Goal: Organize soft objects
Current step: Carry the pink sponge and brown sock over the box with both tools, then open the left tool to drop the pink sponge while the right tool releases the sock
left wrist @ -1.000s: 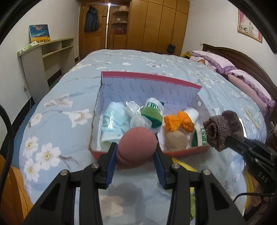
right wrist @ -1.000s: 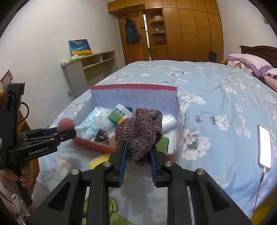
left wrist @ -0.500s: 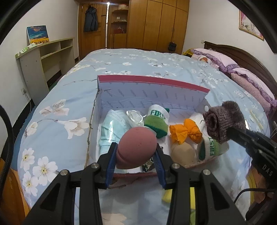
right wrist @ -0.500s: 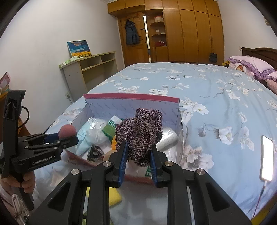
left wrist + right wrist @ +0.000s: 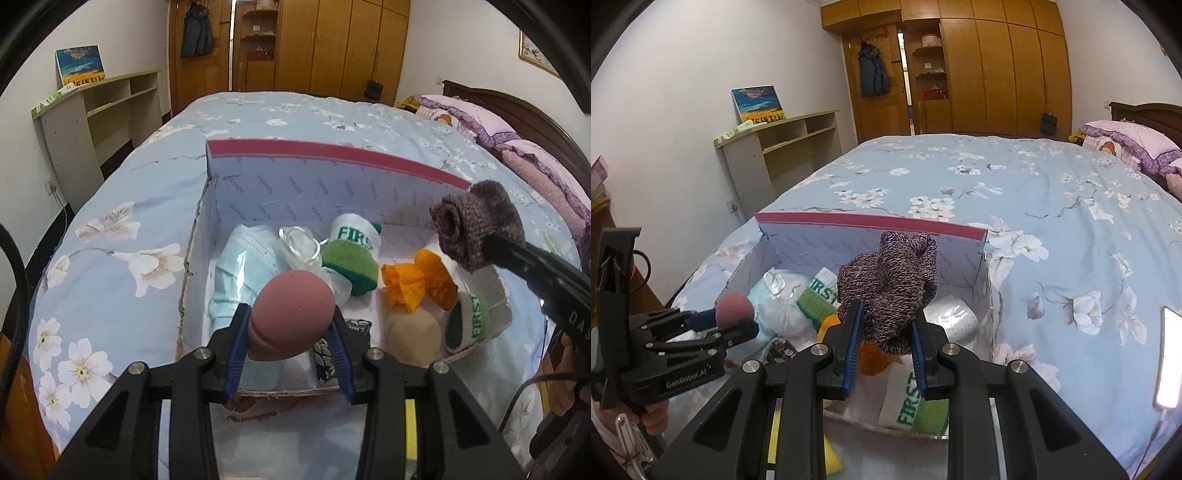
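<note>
You've carried both grippers forward: the box (image 5: pixel 332 192) now fills mid-frame. Your left gripper (image 5: pixel 288 339) is clamped on the pink sponge ball (image 5: pixel 293 319), low centre, over the box's near edge. Your right gripper (image 5: pixel 884 345) pinches the knitted sock (image 5: pixel 890 284), centre frame, above the box.

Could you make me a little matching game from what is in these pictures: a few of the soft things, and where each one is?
Things:
1. pink sponge ball
2. knitted purple sock
3. orange cloth
4. pale blue cloth

Places:
A. in the box, left side
B. held by the right gripper
C. in the box, right of middle
D. held by the left gripper

Pairs: 1-D, 2-B, 3-C, 4-A
</note>
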Action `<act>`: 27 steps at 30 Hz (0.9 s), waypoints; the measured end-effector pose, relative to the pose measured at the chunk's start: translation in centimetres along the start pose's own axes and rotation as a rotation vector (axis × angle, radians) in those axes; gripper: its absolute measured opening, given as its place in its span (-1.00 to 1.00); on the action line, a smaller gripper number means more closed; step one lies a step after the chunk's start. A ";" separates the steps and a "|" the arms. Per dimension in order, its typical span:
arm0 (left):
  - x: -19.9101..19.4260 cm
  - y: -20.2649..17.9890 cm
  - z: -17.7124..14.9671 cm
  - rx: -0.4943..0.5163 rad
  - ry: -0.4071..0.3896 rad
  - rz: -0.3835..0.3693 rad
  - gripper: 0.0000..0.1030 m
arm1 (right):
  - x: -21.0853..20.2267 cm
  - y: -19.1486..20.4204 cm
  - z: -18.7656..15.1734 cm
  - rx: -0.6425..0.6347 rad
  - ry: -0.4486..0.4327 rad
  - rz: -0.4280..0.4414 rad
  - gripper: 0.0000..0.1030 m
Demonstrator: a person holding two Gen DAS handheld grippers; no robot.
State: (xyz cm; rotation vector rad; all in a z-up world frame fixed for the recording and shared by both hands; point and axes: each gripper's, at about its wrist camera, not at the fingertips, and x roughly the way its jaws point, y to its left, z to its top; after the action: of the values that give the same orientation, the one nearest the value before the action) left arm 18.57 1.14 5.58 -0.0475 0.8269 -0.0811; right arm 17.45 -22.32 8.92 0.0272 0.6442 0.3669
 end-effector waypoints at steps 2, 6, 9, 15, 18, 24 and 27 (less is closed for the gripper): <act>0.3 0.1 -0.1 -0.003 0.007 0.001 -0.17 | 0.7 -0.2 0.0 0.004 0.006 -0.002 -0.52; 1.1 0.5 -0.3 -0.010 0.024 0.002 -0.17 | 2.0 -0.5 -0.2 0.010 0.025 -0.011 -0.52; 1.6 0.8 -0.3 -0.012 0.032 0.004 -0.17 | 2.8 -0.8 -0.5 0.017 0.037 -0.016 -0.52; 2.1 0.9 -0.4 -0.011 0.038 0.011 -0.17 | 3.7 -1.1 -1.0 0.020 0.045 -0.021 -0.52; 2.2 0.5 -0.4 -0.006 0.039 0.017 -0.17 | 3.9 -1.3 -1.2 0.023 0.046 -0.022 -0.52; 2.2 0.2 -0.6 0.002 0.039 0.023 -0.16 | 4.1 -1.7 -1.5 0.037 0.052 -0.022 -0.52; 2.3 0.0 -0.5 -0.002 0.042 0.019 -0.16 | 4.1 -1.8 -1.5 0.038 0.056 -0.025 -0.52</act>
State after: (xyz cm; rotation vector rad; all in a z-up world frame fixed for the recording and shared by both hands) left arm 19.74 0.90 3.57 -0.0399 0.8698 -0.0633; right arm 20.16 -22.71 5.08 0.0457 0.7061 0.3325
